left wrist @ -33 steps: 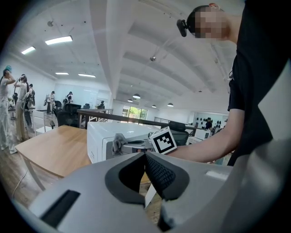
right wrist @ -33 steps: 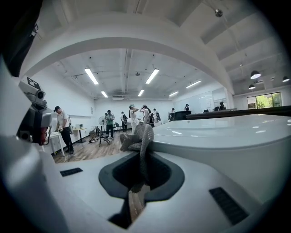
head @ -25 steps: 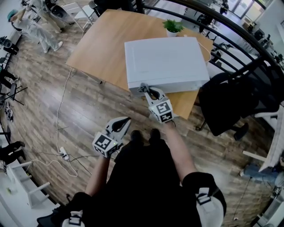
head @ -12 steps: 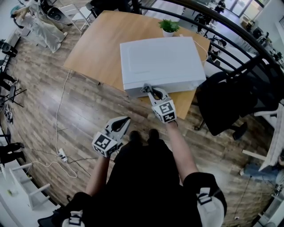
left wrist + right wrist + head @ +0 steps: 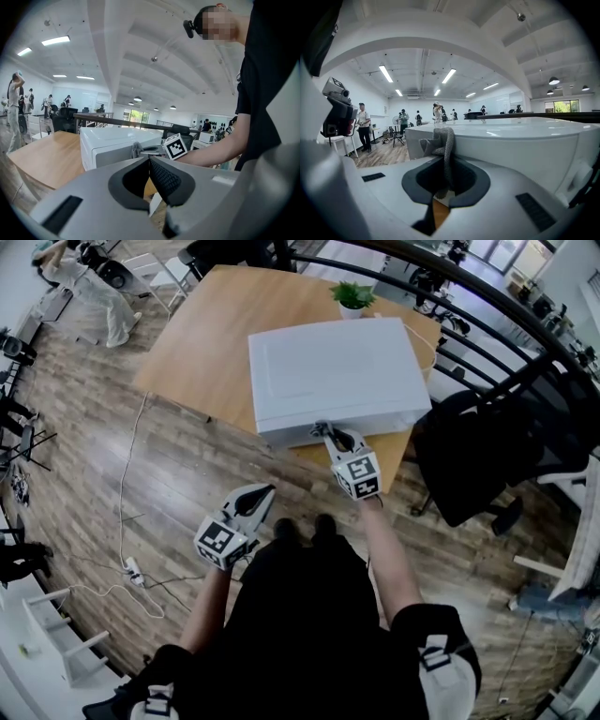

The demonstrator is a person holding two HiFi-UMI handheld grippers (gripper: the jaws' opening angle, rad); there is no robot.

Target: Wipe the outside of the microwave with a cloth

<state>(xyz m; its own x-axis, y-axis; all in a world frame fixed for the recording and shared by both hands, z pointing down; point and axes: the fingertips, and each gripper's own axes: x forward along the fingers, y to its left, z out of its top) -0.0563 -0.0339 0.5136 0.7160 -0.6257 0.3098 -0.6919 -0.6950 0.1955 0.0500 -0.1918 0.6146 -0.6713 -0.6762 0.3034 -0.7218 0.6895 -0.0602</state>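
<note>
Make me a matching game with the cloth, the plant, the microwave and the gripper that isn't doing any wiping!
Things:
1. grey knitted cloth
2. small green plant in a white pot
3. white box-shaped microwave
4. left gripper

Places or states:
a. at the table's far edge, behind the microwave
b. shut and empty, held over the floor
c. pinched in the right gripper
d. sitting on the wooden table

Pairs: 1-c, 2-a, 3-d, 4-b.
</note>
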